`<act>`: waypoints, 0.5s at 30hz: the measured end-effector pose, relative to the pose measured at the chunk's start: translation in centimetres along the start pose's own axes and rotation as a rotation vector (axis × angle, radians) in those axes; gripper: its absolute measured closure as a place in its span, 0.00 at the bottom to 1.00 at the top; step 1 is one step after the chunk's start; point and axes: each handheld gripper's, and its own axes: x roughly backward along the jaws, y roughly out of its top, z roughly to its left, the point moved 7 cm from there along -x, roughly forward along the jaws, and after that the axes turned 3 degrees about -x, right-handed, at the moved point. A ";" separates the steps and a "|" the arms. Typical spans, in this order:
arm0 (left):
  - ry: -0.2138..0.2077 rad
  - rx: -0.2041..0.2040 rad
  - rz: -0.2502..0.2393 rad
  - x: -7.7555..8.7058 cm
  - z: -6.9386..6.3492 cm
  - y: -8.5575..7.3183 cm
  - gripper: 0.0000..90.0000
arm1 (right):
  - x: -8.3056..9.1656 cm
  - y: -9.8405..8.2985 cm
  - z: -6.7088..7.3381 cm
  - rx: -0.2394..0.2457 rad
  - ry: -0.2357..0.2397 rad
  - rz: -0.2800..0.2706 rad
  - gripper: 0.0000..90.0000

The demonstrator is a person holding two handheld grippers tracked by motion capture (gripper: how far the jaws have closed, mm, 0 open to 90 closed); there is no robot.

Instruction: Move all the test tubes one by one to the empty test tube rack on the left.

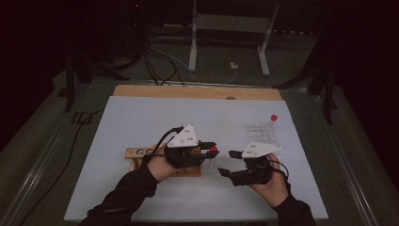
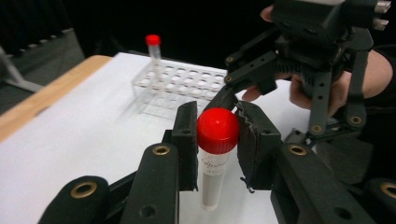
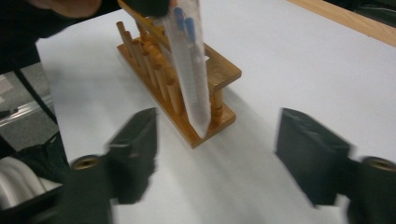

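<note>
The left gripper had its fingers clamped on a red-capped tube, held upright above the white counter beside the wooden rack. The right gripper faced it with fingers spread wide and nothing between them. A clear rack with 1 capped tube stood beyond

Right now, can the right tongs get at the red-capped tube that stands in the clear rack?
Probably yes. The right tongs are open with nothing between them, and the clear rack with its red-capped tube stands just beyond that hand, nothing between. The tongs point away from it, so the hand must turn.
</note>
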 end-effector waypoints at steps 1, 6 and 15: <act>0.010 -0.002 0.000 0.3 0.1 0.0 0.80 | 0.0 0.0 0.0 0.001 0.002 -0.004 0.26; 0.053 0.001 -0.008 2.3 1.0 0.3 0.80 | 0.2 0.2 0.0 -0.003 -0.039 -0.041 0.17; 0.150 0.016 -0.008 6.3 2.8 0.0 0.80 | 1.1 0.6 -0.2 -0.023 0.004 -0.091 0.00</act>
